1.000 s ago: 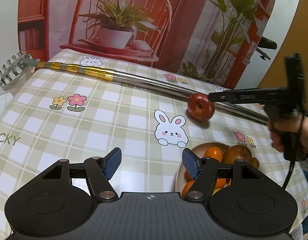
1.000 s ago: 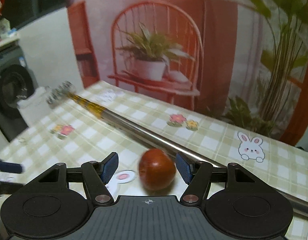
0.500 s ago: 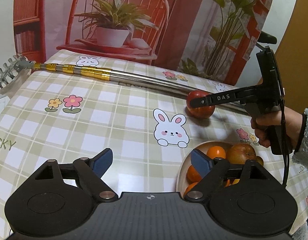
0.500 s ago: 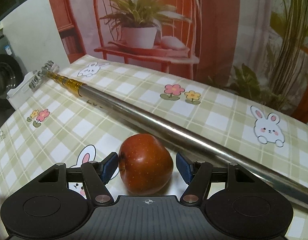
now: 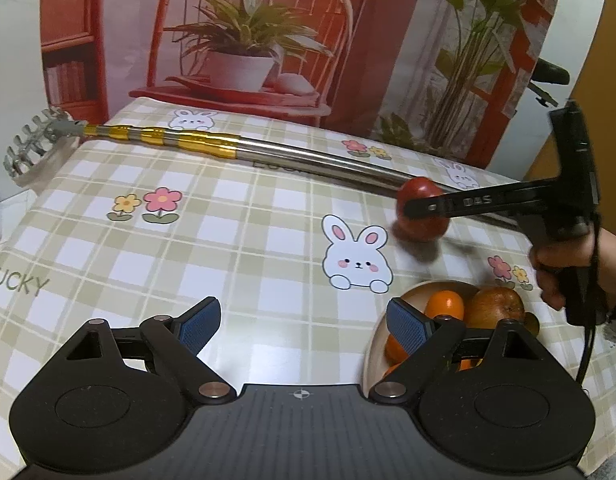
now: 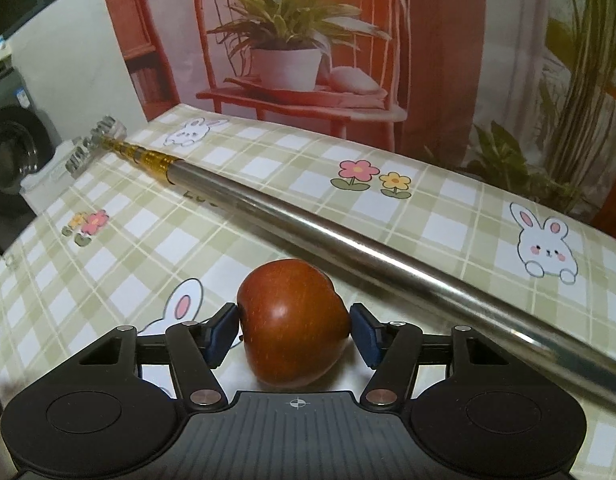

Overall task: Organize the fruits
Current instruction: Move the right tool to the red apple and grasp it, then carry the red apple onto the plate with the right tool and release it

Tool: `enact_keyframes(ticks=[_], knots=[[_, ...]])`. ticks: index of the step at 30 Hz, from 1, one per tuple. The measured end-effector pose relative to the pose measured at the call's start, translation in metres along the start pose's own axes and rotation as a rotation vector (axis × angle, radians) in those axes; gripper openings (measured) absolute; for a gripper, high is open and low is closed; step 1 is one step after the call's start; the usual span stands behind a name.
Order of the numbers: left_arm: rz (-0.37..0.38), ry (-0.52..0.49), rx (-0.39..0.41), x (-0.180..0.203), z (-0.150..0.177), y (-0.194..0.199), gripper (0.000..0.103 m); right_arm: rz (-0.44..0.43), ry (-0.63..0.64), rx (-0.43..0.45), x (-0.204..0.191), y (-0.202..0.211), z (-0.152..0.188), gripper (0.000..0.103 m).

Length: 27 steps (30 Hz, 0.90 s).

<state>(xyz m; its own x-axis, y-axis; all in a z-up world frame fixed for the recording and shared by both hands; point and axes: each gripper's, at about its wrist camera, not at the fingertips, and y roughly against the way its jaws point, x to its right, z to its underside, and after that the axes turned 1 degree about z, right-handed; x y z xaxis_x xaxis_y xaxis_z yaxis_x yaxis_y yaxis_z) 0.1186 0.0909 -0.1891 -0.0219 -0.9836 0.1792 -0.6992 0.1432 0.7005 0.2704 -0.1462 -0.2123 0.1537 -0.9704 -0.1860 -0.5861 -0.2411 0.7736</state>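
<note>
A red apple [image 6: 292, 340] rests on the checked tablecloth, next to a metal pole. My right gripper [image 6: 293, 320] is around it, jaws closing, and both blue pads touch its sides. In the left wrist view the same apple [image 5: 424, 229] shows behind one black finger [image 5: 468, 202] of that gripper. My left gripper [image 5: 302, 316] hovers over the cloth with its jaws opening and nothing between them. Just right of it stands a pale bowl [image 5: 374, 356] holding oranges [image 5: 444, 306] and a brownish fruit [image 5: 496, 306].
A long telescopic steel pole [image 6: 348, 232] with a rake head [image 5: 32, 146] lies diagonally across the table behind the apple. A person's hand [image 5: 560, 264] holds the right gripper's handle. A printed backdrop hangs behind the table, and a washing machine [image 6: 12, 160] stands at the far left.
The right gripper came down onto the apple and its pads closed in on both sides. The left gripper's jaws spread wider while staying in place.
</note>
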Motion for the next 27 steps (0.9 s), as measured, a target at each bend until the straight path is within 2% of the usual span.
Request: enact_keyframes(ticks=[10,13,20,27], knots=[[-0.016,0.014,0.030,0.001,0.002,0.016,0.092,-0.054,-0.061,0.089,0.001,0.045,0.011,0.056],[-0.023,0.013,0.039,0.002,0.003,0.020,0.092,-0.088,-0.030,0.101,-0.007,0.064,0.016,0.056],[-0.024,0.020,0.052,0.003,0.006,0.027,0.092,-0.185,0.075,0.069,-0.040,0.098,0.031,0.056],[-0.008,0.033,0.054,0.000,0.009,0.031,0.092,-0.157,0.181,0.010,-0.068,0.107,0.048,0.056]])
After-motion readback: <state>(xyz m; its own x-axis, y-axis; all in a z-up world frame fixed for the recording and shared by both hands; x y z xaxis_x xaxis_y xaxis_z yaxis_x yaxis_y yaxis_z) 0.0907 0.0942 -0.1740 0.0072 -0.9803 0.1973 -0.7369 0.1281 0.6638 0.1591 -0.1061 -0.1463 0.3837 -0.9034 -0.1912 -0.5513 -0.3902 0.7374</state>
